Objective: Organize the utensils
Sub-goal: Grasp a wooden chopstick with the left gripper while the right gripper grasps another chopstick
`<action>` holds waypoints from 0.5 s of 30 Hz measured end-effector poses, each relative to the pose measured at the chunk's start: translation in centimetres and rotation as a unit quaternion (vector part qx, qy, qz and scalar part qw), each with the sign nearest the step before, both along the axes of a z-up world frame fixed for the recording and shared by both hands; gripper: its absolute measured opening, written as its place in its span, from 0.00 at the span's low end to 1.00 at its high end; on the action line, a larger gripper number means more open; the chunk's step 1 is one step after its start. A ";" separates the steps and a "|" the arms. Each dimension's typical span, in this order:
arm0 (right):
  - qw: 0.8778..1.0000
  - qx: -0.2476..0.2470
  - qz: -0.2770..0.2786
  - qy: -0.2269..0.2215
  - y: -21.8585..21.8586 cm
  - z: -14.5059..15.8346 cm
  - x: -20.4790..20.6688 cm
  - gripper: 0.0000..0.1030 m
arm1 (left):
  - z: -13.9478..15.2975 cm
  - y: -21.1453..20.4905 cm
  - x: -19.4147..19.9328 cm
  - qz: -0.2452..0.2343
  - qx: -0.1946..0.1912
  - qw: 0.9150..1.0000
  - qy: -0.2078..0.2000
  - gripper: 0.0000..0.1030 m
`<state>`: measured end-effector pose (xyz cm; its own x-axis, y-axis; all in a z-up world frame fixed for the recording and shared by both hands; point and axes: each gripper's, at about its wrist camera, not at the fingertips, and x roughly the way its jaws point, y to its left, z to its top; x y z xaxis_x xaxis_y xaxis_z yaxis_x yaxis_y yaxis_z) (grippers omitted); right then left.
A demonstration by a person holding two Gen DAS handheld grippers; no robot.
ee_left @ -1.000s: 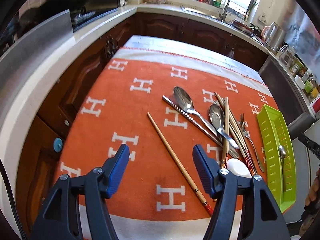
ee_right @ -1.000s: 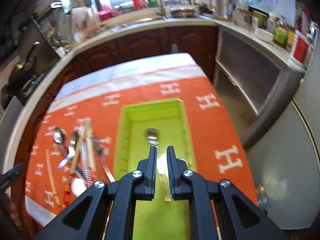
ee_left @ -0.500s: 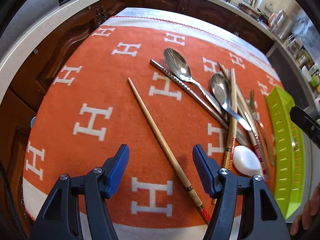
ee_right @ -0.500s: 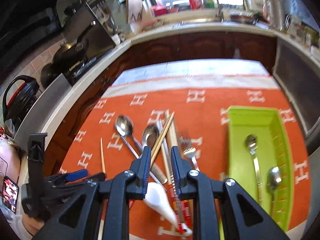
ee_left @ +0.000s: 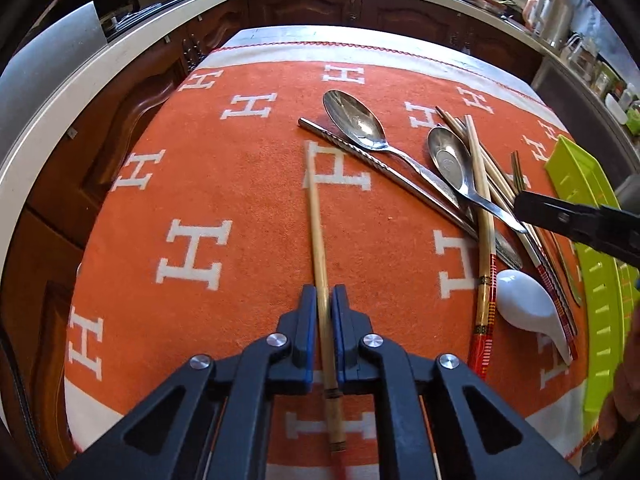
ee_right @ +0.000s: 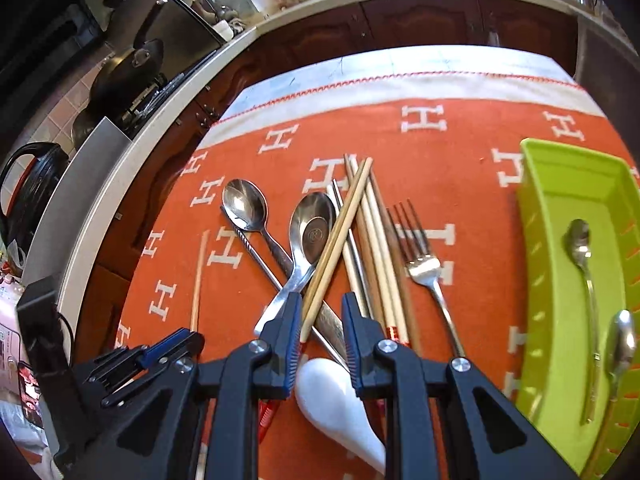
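My left gripper (ee_left: 324, 300) is shut on a single wooden chopstick (ee_left: 316, 224) lying on the orange cloth (ee_left: 224, 184). To its right lies a pile: two steel spoons (ee_left: 354, 120), a steel chopstick (ee_left: 380, 168), wooden chopsticks (ee_left: 482, 208), a fork and a white ceramic spoon (ee_left: 524, 304). My right gripper (ee_right: 320, 312) is open just above that pile, its fingers either side of a wooden chopstick (ee_right: 340, 240) and spoon handles. The fork (ee_right: 424, 264) lies right of it. The green tray (ee_right: 560, 288) holds two spoons (ee_right: 582, 248).
The cloth covers a table with dark wood cabinets and a pale countertop (ee_left: 60, 108) behind and to the left. A stove with pans (ee_right: 132, 68) stands at left. My left gripper also shows in the right wrist view (ee_right: 168, 348).
My left gripper has come down and closed on the single chopstick. My right gripper has moved from over the tray to the pile, dropped lower and opened.
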<state>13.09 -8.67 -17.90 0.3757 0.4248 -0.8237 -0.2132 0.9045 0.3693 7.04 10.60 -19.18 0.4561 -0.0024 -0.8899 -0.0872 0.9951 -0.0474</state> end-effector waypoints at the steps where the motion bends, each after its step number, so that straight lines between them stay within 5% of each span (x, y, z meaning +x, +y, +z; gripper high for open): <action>1: 1.000 0.000 0.002 0.002 0.2 -0.2 0.2 0.18 | 0.0 0.3 -0.1 -0.001 -0.004 1.000 -0.001 0.05; 8: 1.000 -0.014 -0.004 0.022 1.3 -1.8 1.5 0.09 | 0.1 1.6 0.1 0.001 -0.011 1.000 -0.004 0.05; 15: 0.999 -0.001 -0.013 0.040 1.5 -2.5 2.0 0.10 | 0.1 1.4 0.3 -0.015 -0.002 1.000 -0.013 0.09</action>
